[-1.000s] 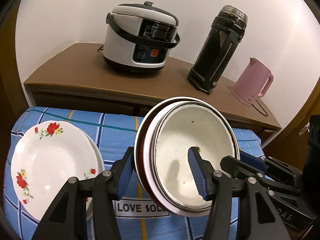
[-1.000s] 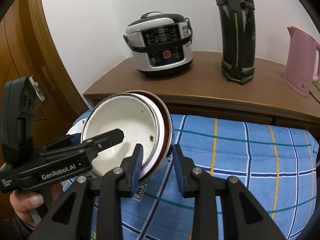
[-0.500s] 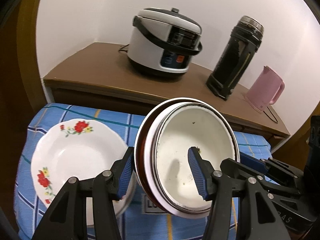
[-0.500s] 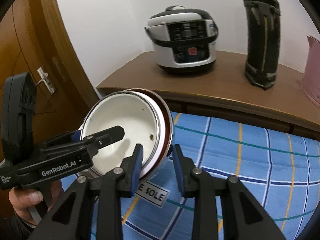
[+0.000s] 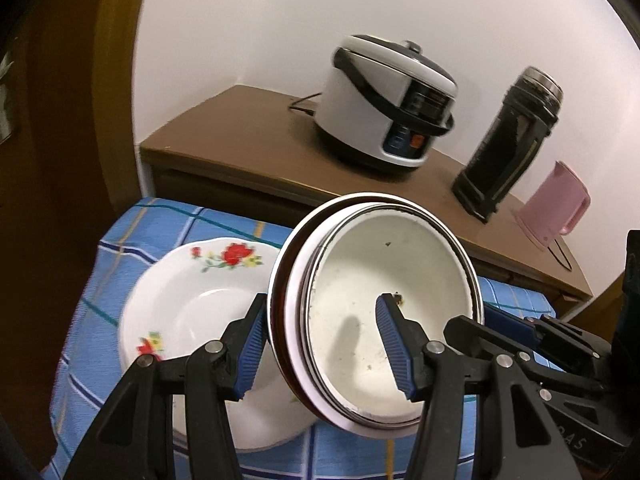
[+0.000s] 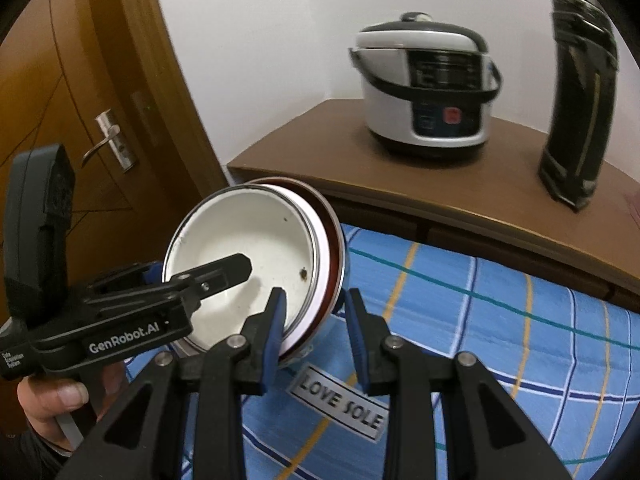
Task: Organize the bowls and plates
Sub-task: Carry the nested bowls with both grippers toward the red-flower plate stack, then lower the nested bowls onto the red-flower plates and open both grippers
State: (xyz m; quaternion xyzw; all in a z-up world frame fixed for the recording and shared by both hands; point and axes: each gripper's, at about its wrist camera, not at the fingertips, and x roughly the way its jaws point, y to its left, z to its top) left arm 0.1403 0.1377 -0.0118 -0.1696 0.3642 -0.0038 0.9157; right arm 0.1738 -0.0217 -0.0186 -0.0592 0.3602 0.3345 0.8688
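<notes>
Item: nested bowls (image 5: 384,320), gripped by our left tongs (image 5: 320,344) and right tongs (image 6: 314,320) together; we should lower them level onto the flowered plate (image 5: 192,300) beside the left tongs.

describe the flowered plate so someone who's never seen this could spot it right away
Start at the blue checked cloth in front of the wooden sideboard that carries the rice cooker. The flowered plate lies flat on the cloth at its left end, just left of the stacked bowls held in the air. It alone has red flowers on its white rim; the bowls are plain inside.
</notes>
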